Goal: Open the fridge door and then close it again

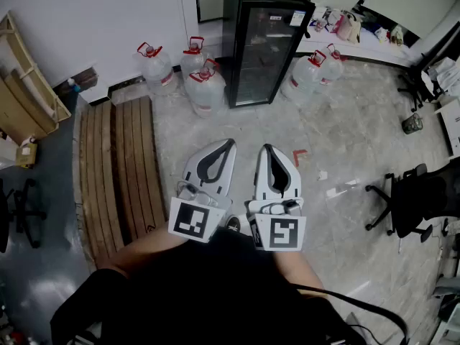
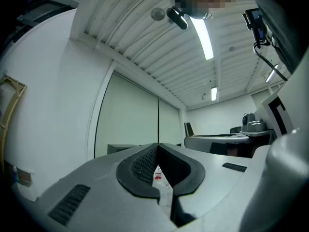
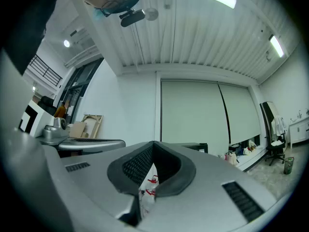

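Closest to you, just past your dark-clothed chest, both tools are held side by side and aimed at the fridge. The white left hand-held gripper (image 1: 229,144) is clenched with nothing in it, and its gripper view shows the dark pads meeting at the tip (image 2: 157,145). The white right hand-held gripper (image 1: 267,148) is likewise clenched and empty (image 3: 153,143).

The tall black fridge with a glass door (image 1: 262,38) stands well apart from both of them, straight ahead against the far wall, and its door looks closed. The task looks not yet begun: the step in hand is the approach.

The grey floor between you and the fridge looks open enough to walk straight across. The stack of brown wooden planks (image 1: 118,171) lies to the fridge's left and nearer you. Clear water bottles with red caps (image 1: 205,85) crowd both sides of the fridge, so keep to the middle.

I cannot make out the handle from here. Find it first, spread one pair of jaws before you reach it, and pull along the door's swing.
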